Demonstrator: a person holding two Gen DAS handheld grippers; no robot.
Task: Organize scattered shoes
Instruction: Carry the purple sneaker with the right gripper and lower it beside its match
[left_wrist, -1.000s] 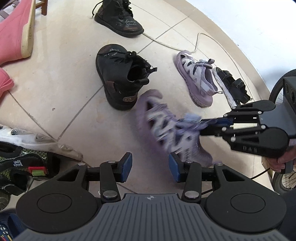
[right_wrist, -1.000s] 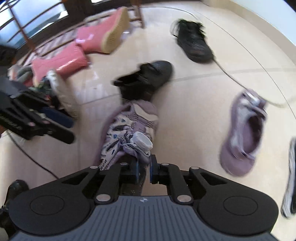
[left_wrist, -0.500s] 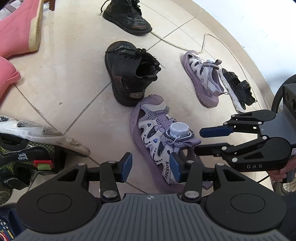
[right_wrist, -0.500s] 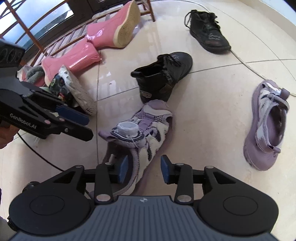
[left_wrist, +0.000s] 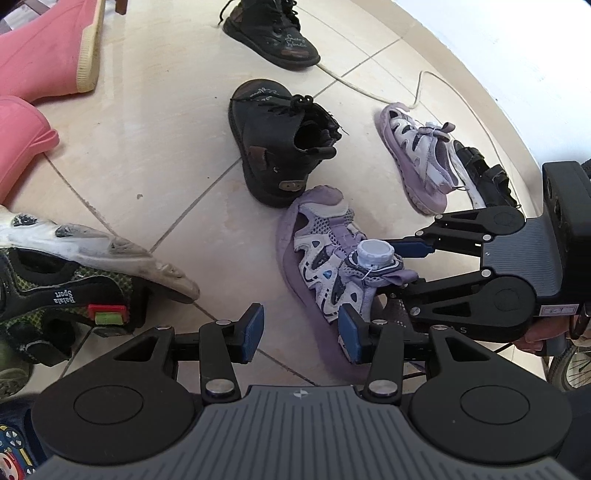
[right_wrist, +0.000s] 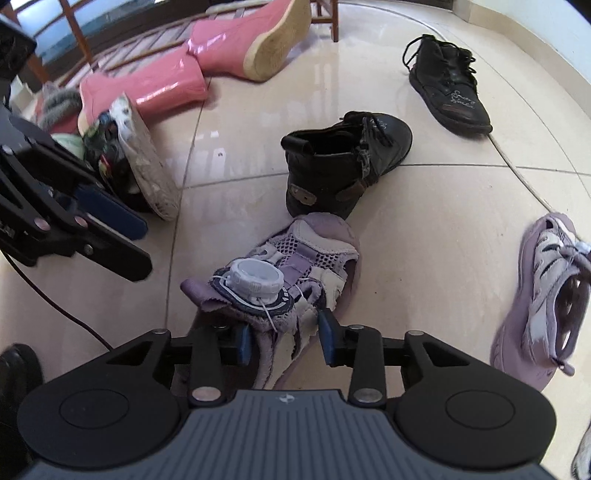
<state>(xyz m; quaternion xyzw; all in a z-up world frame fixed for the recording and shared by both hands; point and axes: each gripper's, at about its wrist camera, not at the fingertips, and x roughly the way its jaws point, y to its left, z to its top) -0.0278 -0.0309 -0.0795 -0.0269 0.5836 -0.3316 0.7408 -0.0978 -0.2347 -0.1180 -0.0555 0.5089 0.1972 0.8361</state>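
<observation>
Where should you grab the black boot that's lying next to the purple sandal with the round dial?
Probably the heel collar of the black boot. It stands upright on its sole with the ankle opening gaping toward the purple sandal, so the stiff back edge is exposed. Come down from above, one finger inside the opening and one outside behind the heel. The rounded toe looks too wide and smooth to pinch.

White cord (left_wrist: 373, 88) across cream floor tiles (left_wrist: 155, 147), bicycle wheel (left_wrist: 569, 365) nearby

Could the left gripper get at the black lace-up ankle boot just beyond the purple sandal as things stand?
Probably yes: the left gripper is open and empty, and bare tile lies between it and the black lace-up ankle boot.
</observation>
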